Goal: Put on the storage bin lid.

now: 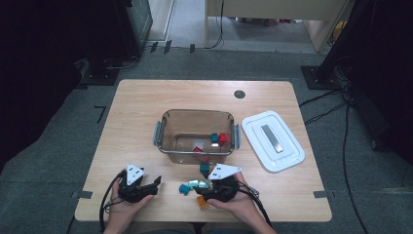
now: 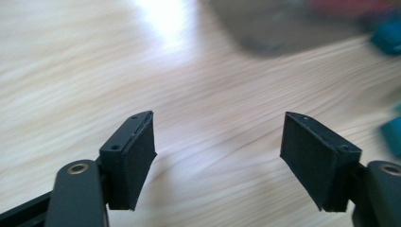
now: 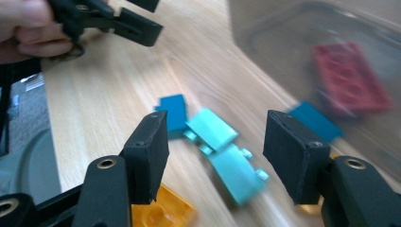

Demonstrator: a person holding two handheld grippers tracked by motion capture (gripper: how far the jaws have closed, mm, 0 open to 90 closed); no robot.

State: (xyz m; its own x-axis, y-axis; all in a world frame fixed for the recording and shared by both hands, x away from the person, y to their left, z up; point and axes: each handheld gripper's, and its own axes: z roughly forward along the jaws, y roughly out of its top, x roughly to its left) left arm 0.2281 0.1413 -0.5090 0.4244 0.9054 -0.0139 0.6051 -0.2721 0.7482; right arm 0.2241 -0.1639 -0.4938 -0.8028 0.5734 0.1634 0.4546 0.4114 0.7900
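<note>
Behind teal bricks [image 3: 222, 146], clear bin [image 1: 197, 127]

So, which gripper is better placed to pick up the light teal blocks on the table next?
Right. The right gripper has its open jaws around the light teal blocks. The left gripper, also open, faces bare table.

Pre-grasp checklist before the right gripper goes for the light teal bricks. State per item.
1. Right gripper open, nothing between the pads: ok.
2. Light teal bricks lie on the table ahead of its jaws, not yet straddled: ok.
3. Left gripper open and empty over bare wood: ok.
4. Clear bin uncovered, white lid lying beside it: ok.
5. Orange brick sits close under one jaw, may get nudged: not ok.
6. Whether the teal bricks are snapped together: cannot tell.
</note>
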